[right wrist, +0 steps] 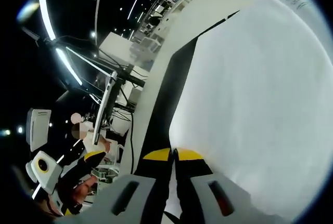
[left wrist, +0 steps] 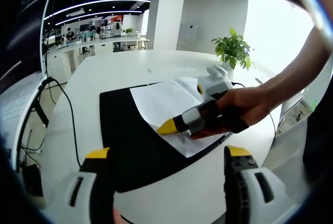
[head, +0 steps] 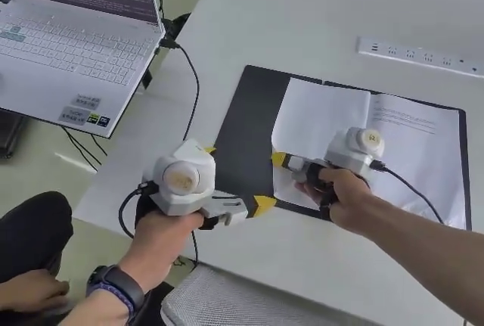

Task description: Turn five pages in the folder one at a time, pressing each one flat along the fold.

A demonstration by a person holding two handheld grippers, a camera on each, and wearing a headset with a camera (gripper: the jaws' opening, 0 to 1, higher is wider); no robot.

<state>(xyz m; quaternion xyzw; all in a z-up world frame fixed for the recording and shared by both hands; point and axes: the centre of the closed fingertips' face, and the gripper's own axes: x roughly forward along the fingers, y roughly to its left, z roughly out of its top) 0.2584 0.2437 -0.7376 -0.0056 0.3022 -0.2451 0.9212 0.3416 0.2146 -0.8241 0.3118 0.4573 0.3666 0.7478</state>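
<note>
The black folder (head: 242,129) (left wrist: 130,146) (right wrist: 171,94) lies open on the white table. A white page (head: 318,114) (left wrist: 161,99) (right wrist: 250,89) is lifted and curled over the folder's left half. My right gripper (head: 278,159) (right wrist: 173,154) is at the page's left edge, jaws closed with the sheet's edge pinched between them; from the left gripper view its yellow tip sits right on that edge. The left gripper (head: 237,177) (left wrist: 167,152) hovers open over the folder's near left corner, holding nothing. A printed sheet (head: 423,152) lies flat on the right half.
An open laptop (head: 68,31) sits on a lower desk at the far left, with cables (head: 193,76) trailing by the table edge. A white power strip (head: 420,56) lies at the back right. A mesh chair back (head: 227,303) stands by the near edge.
</note>
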